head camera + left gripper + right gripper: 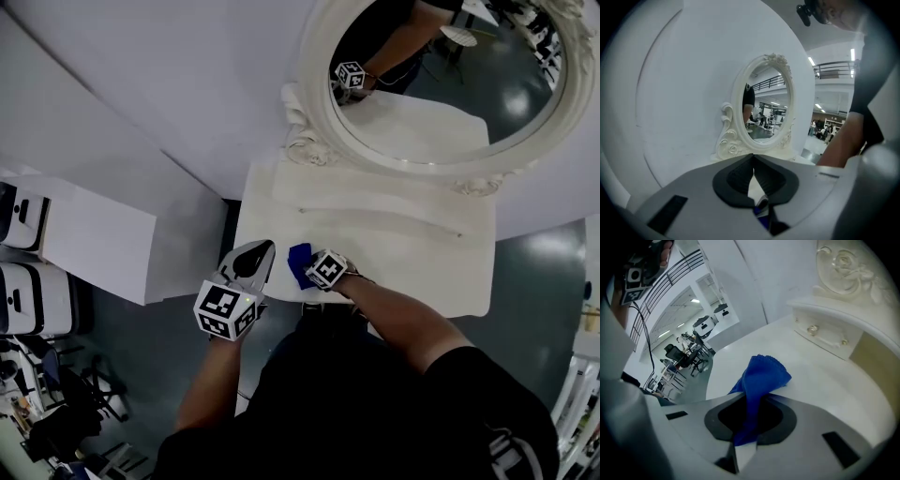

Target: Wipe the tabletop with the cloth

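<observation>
The right gripper's (pixel 751 398) jaws were clamped on the blue cloth (pixel 761 375), which stuck out ahead over the table's (pixel 403 246) near-left corner. Bare table lay rightward. The left gripper (pixel 753 157) was beside it, its jaws together.

Vivid blue, that cloth (pixel 761 376), plain, no print, popping against the creamy white surface (pixel 825 385). The mirror frame (pixel 314 122) is ivory with carved scrolls. Left gripper (pixel 753 157) and right gripper (pixel 752 399) are pale grey, dark grey inside, with black-and-white square markers. The sleeve (pixel 422 412) is black.
</observation>
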